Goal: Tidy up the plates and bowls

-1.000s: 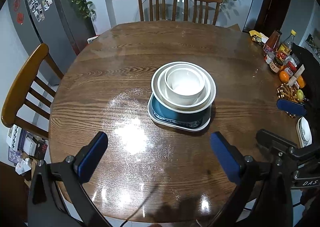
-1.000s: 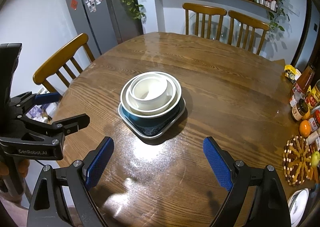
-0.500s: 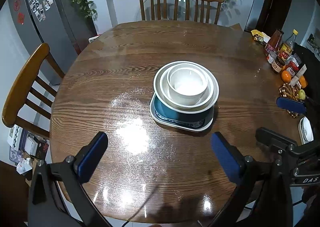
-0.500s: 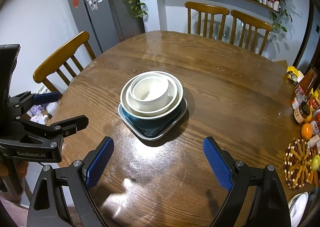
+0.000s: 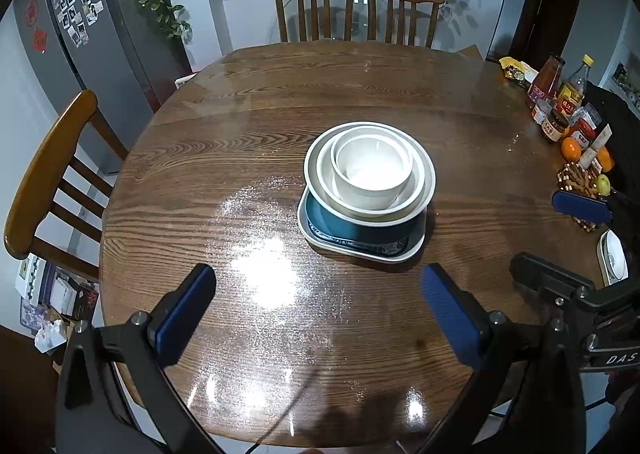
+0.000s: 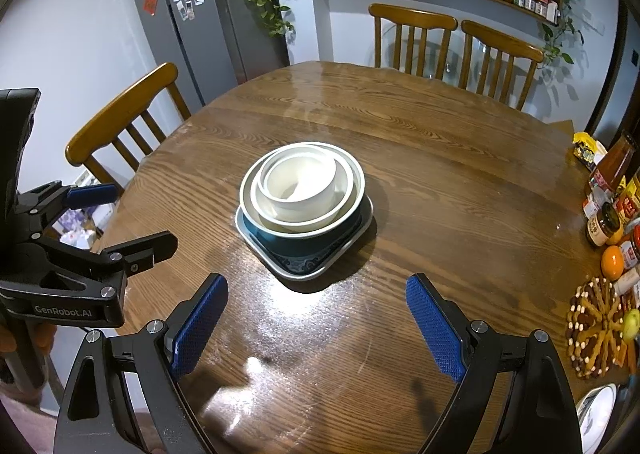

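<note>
I see the stack at the middle of the round wooden table point(image 5: 192, 182): a small white bowl point(image 5: 374, 170) nested in a wider white bowl point(image 5: 416, 190), inside a teal bowl point(image 5: 360, 224), on a square plate point(image 5: 360, 252). My left gripper point(image 5: 318, 304) and right gripper point(image 6: 316, 320) both sit at the bottom of their frames, jaws spread wide with nothing between them, well apart from the stack.

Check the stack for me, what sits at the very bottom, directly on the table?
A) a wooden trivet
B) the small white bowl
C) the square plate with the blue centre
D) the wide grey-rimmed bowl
C: the square plate lies flat on the table, with the wide bowl on it and the small white bowl nested innermost.
</note>
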The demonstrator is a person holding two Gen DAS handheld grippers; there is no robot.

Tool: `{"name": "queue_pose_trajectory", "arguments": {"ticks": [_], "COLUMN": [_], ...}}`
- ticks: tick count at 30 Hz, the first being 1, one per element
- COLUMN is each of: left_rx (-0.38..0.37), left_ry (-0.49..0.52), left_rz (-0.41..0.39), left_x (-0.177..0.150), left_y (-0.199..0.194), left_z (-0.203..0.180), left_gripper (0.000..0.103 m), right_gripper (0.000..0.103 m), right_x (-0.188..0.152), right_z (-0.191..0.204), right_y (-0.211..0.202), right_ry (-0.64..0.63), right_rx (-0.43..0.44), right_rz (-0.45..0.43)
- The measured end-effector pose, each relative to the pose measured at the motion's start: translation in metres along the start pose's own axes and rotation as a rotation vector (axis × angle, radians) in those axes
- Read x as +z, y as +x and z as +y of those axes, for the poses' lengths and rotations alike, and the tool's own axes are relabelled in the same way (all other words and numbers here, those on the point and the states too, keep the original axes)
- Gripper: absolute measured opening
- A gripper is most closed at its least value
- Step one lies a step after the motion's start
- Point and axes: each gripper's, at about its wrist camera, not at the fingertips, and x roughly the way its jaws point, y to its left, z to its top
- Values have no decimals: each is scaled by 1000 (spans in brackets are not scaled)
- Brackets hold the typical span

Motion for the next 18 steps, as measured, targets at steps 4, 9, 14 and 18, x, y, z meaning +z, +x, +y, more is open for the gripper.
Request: {"name": "queue_pose_trajectory", "arguments": {"ticks": [4, 9, 14, 18], "left_rx": [-4, -9, -8, -7], "left_ry": [-2, -3, -4, -7], "left_rz": [1, 4, 6, 9], "left_x": [0, 0, 0, 0], "left_y": [0, 1, 1, 4], "left_z": [1, 2, 4, 3], "left_gripper": [102, 102, 102, 102], "right_gripper": [91, 91, 91, 91], "right_x": [0, 1, 2, 2], "right_z": [0, -1, -1, -1], "right_y": [0, 1, 3, 5], "right_ry": [-1, -7, -14, -14], "right_rx": [2, 7, 12, 12], "right_rz": [0, 3, 6, 9]}}
